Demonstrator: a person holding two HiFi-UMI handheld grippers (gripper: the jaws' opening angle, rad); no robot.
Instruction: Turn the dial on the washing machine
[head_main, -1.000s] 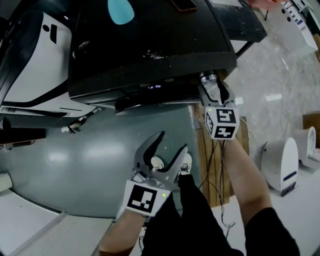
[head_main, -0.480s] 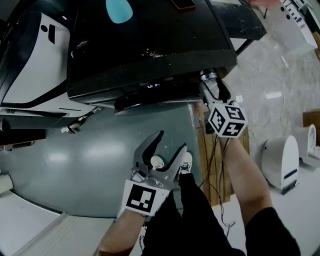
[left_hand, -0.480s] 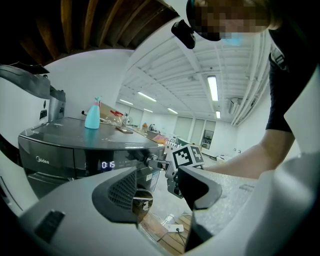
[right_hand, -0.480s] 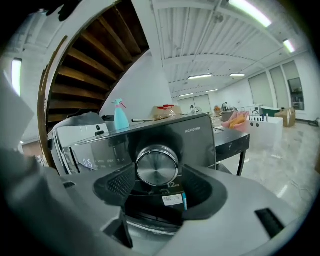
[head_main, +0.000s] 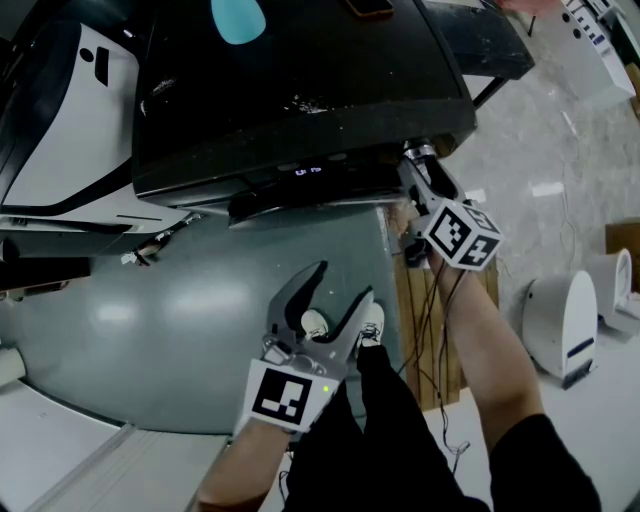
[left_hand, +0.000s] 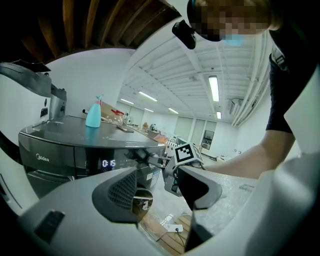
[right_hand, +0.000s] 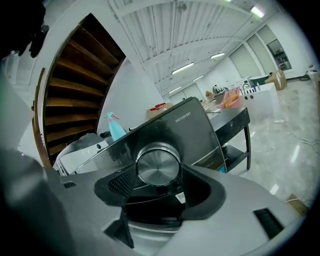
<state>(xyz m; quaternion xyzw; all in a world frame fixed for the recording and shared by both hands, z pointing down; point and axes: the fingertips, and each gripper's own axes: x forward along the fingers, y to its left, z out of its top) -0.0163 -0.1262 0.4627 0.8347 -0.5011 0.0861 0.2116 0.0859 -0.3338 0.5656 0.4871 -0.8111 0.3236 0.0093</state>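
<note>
Two grippers are showing, and only one is working at the task. Starting at the left, the left gripper (head_main: 345, 285) is hanging low and near, in front of the grey front of the washing machine (head_main: 300, 90). Its jaws are standing apart with nothing between them, and through the gap only floor and the other gripper are showing. It is staying well apart from the control strip and, as I judge it, is playing no part in the coming move.

Moving right along the dark control strip, a small lit display (head_main: 308, 171) is glowing near the middle. The dial (right_hand: 158, 166) is sitting further right, at the right end of that strip, close to the machine's right front corner. It is a round metal knob whose axis is pointing straight out of the panel, toward the person.

At the far right, the right gripper (right_hand: 159, 184) is pointing along that same axis, facing the knob's flat face head-on. Its jaws have just been closing a little and are clamping the dial, one pad pressing on each side of the rim.

Because gripper and knob are sharing one line, the turn is likely calling for a roll of the right wrist about that line, with no sideways pull.
</note>
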